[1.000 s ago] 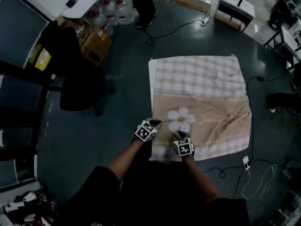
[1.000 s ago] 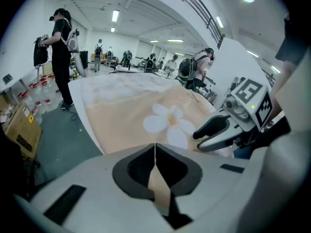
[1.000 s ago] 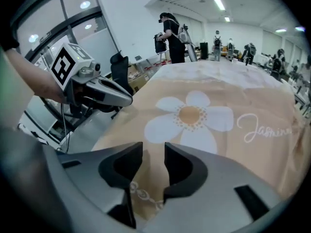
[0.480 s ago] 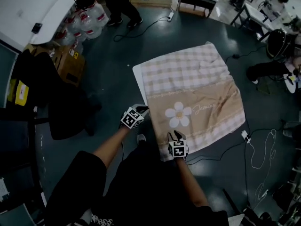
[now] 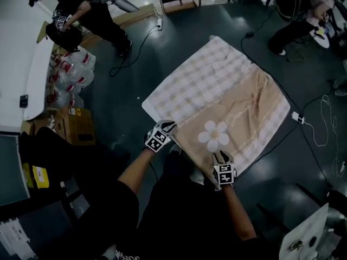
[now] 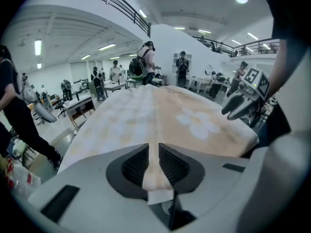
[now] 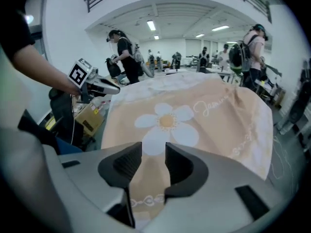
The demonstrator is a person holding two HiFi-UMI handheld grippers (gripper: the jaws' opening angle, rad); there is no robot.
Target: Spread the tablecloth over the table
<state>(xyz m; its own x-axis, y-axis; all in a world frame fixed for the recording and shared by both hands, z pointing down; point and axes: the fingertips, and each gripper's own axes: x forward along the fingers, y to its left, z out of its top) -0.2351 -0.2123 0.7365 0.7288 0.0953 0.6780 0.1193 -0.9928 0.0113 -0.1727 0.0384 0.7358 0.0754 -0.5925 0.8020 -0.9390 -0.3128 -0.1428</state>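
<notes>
The beige and checked tablecloth (image 5: pixel 227 91) with a white flower lies spread over the table, whose white corner (image 5: pixel 147 106) shows bare at the left. My left gripper (image 5: pixel 167 127) is at the cloth's near left edge. In the left gripper view the left gripper (image 6: pixel 153 164) has a strip of cloth hem (image 6: pixel 154 171) filling its narrow gap, and its jaws are opening. My right gripper (image 5: pixel 219 157) is at the near edge below the flower. In the right gripper view the right gripper (image 7: pixel 153 163) has its jaws opening wide, with the cloth lying flat under and between them.
A cardboard box (image 5: pixel 73 124) and water bottles (image 5: pixel 68 75) stand on the floor at the left, beside a white table (image 5: pixel 32 75). A person (image 5: pixel 89 10) stands at the top left. Cables and a power strip (image 5: pixel 297 117) lie on the floor at the right.
The head view has swung, so the cloth now lies diagonally. My left gripper has moved away from the right one along the cloth's edge. The right gripper has stayed at the near edge.
</notes>
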